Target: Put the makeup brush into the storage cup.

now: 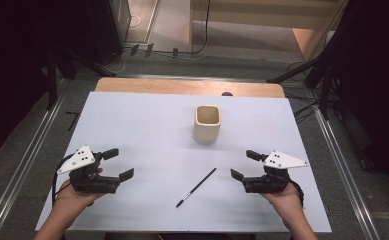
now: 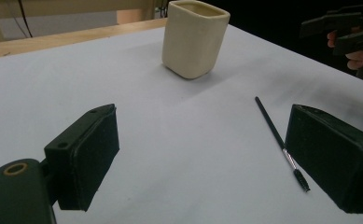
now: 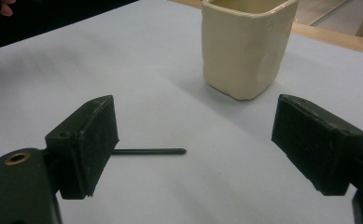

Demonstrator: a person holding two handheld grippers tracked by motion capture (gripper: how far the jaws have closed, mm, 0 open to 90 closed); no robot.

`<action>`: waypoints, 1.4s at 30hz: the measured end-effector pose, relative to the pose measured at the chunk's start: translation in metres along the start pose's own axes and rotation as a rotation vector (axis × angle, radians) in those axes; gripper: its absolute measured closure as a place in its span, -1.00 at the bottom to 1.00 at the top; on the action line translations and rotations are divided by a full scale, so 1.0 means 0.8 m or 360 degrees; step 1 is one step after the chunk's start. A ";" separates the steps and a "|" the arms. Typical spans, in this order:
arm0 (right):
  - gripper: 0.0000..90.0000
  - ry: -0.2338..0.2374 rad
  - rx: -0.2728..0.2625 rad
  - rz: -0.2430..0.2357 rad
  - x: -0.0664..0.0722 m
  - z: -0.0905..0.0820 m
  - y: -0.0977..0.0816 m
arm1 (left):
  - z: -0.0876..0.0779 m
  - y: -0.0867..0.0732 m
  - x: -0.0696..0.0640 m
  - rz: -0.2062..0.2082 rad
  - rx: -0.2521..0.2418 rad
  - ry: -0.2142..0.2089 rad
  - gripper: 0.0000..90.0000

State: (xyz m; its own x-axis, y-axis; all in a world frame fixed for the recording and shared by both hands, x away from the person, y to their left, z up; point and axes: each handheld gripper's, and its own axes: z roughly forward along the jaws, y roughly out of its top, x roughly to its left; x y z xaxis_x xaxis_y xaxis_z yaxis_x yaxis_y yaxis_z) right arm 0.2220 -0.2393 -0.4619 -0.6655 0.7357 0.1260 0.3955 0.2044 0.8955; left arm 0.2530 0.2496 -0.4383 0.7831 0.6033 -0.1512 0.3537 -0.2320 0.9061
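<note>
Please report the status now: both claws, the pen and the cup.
Left claw open, empty. Right claw open, empty. Pen flat on the table between them, untouched; cup upright beyond it. Nothing in the way.

High view: fixed above the near edge of the table (image 1: 132,130), looking forward and down over the whole top. Left gripper view: low and close over the surface, facing across toward the cup (image 2: 195,37), pen (image 2: 282,142) at right. Right gripper view: equally low, nearer the cup (image 3: 244,46). Shared by all three: cup and pen.
</note>
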 end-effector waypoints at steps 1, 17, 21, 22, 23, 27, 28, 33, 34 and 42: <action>-0.65 0.0000 0.0000 0.0000 0.000 0.000 0.000 | 0.000 0.000 0.000 0.0000 0.0000 0.0000 -0.78; -0.65 0.0026 0.0013 -0.0004 0.002 0.004 0.000 | -0.001 0.000 0.001 -0.0012 0.0002 0.0015 -0.78; -0.65 0.0026 0.0017 -0.0007 0.002 0.005 0.000 | -0.001 0.000 0.001 -0.0018 -0.0003 0.0016 -0.78; -0.65 0.0026 0.0016 -0.0010 0.002 0.005 0.000 | -0.001 0.000 0.001 -0.0021 -0.0003 0.0014 -0.78; -0.65 0.0028 0.0016 -0.0011 0.002 0.005 0.000 | -0.001 0.000 0.001 -0.0021 -0.0004 0.0017 -0.78; -0.62 0.0010 0.0013 -0.0041 0.004 0.004 0.001 | -0.002 0.001 0.001 -0.0019 -0.0001 0.0021 -0.77; -0.61 0.0004 0.0002 -0.0074 0.004 0.002 0.001 | -0.002 0.001 0.001 -0.0019 -0.0001 0.0021 -0.77; -0.61 0.0008 -0.0003 -0.0078 0.004 0.002 0.002 | -0.002 0.001 0.002 -0.0026 -0.0006 0.0023 -0.78; -0.61 0.0008 -0.0003 -0.0078 0.004 0.002 0.002 | -0.002 0.001 0.002 -0.0026 -0.0006 0.0023 -0.77; -0.61 0.0019 0.0025 -0.0068 0.004 0.004 0.000 | -0.001 0.002 0.001 -0.0028 0.0016 0.0023 -0.78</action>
State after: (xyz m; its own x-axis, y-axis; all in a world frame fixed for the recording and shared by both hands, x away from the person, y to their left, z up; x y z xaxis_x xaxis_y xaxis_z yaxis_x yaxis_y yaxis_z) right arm 0.2217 -0.2345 -0.4627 -0.6893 0.7185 0.0928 0.3764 0.2458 0.8933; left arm 0.2538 0.2504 -0.4363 0.7691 0.6184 -0.1612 0.3724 -0.2287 0.8995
